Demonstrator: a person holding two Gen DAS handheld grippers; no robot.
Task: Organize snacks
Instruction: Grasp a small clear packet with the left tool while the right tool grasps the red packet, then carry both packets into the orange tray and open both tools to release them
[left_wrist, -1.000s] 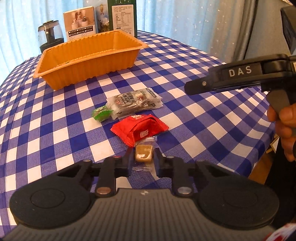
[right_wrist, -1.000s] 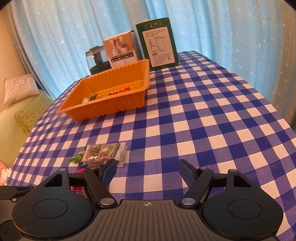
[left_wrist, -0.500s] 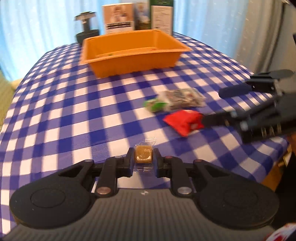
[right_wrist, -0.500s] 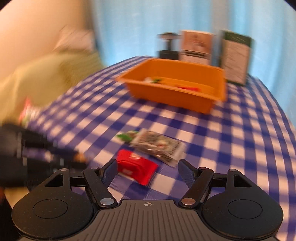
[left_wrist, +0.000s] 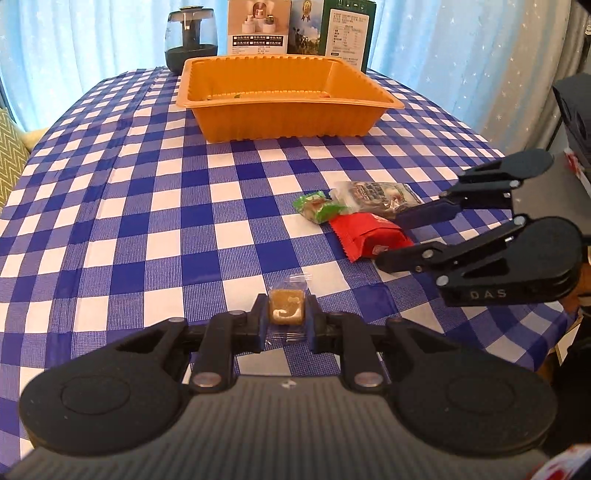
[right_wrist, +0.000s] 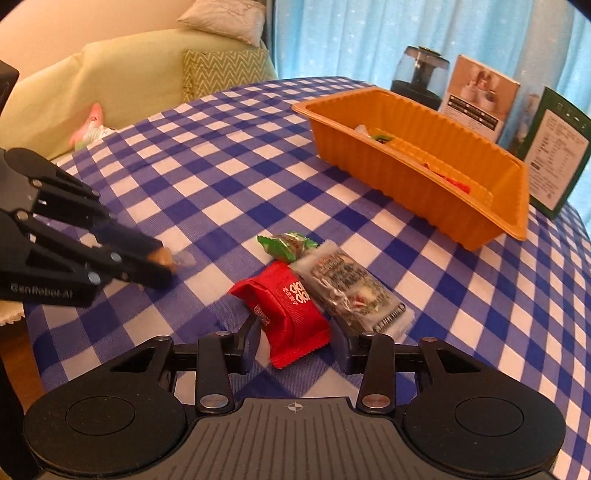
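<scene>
My left gripper (left_wrist: 287, 320) is shut on a small brown candy in clear wrap (left_wrist: 286, 309), held just above the checked tablecloth; it also shows in the right wrist view (right_wrist: 162, 258). My right gripper (right_wrist: 295, 338) is open with its fingers on either side of a red snack packet (right_wrist: 291, 310), seen too in the left wrist view (left_wrist: 369, 236). Beside it lie a green candy (right_wrist: 290, 243) and a clear-wrapped dark snack (right_wrist: 351, 288). The orange tray (left_wrist: 284, 107) stands at the far side and holds a few snacks (right_wrist: 447, 179).
Behind the tray stand a dark jar (left_wrist: 190, 35), a white box (left_wrist: 258, 26) and a green box (left_wrist: 345, 31). A green sofa with cushions (right_wrist: 147, 85) is past the table's left edge. The table's near edge (left_wrist: 535, 354) is close at the right.
My left gripper has swung left and back with the candy, away from the snack pile. My right gripper has moved in low around the red packet, its jaws narrower than before.
</scene>
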